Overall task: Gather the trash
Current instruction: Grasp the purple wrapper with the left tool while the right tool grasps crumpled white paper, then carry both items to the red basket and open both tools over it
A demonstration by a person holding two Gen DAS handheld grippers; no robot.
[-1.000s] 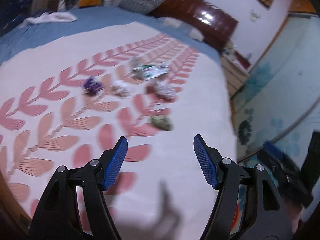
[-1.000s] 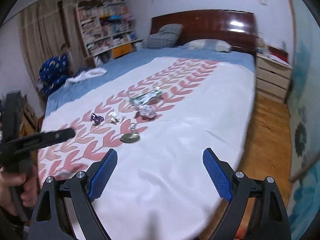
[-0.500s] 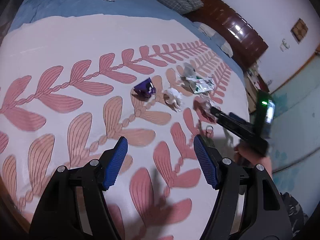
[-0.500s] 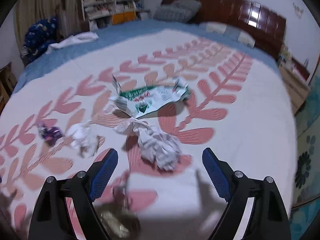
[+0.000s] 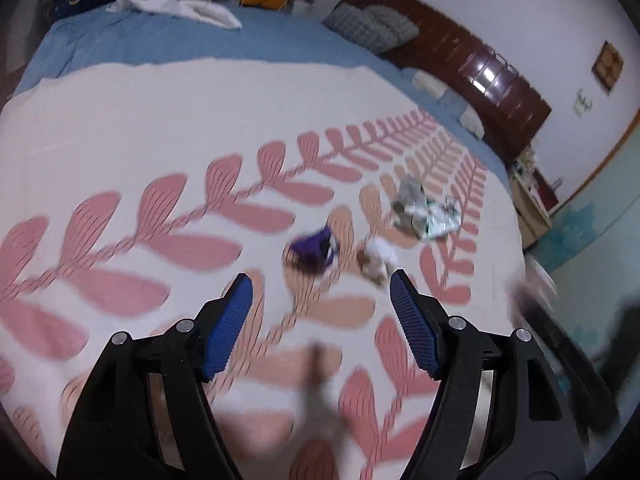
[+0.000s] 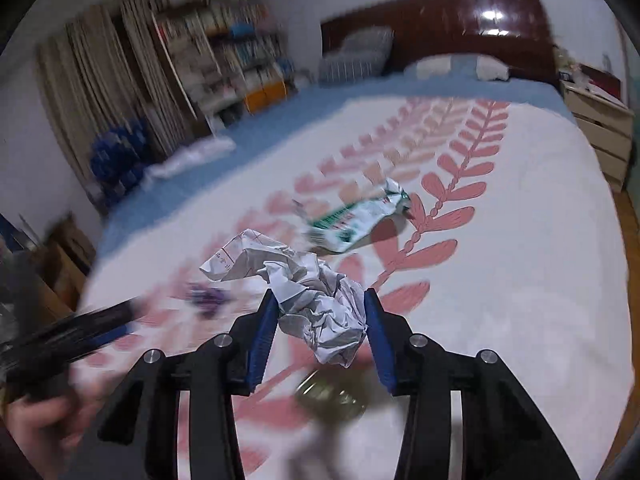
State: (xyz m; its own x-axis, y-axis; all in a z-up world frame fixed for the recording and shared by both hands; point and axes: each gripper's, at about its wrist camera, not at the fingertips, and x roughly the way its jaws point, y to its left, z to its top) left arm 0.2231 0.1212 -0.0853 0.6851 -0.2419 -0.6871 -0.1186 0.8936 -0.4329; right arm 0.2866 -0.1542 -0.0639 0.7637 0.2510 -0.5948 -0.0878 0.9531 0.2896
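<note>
Trash lies on a bed with a white, pink-leaf cover (image 5: 120, 152). My right gripper (image 6: 320, 300) is shut on a crumpled white paper (image 6: 316, 300) and holds it above the cover. A green-and-white wrapper (image 6: 356, 220) lies beyond it, a blurred purple wrapper (image 6: 208, 298) to the left, a shiny greenish piece (image 6: 330, 398) below. My left gripper (image 5: 320, 284) is open and empty above the cover. Just ahead of it lie the purple wrapper (image 5: 314, 250) and a small white crumpled piece (image 5: 378, 260); the green-and-white wrapper (image 5: 426, 212) lies farther off.
A dark wooden headboard (image 6: 440, 24) and pillows (image 6: 356, 56) are at the bed's far end. A bookshelf (image 6: 228, 60) and curtains stand left. A nightstand (image 6: 600, 120) stands right. White cloth (image 5: 176, 6) lies on the blue sheet. The left gripper shows blurred in the right wrist view (image 6: 68, 336).
My right gripper has closed on the crumpled white paper and lifted it. My left gripper has moved closer to the purple wrapper and stays open.
</note>
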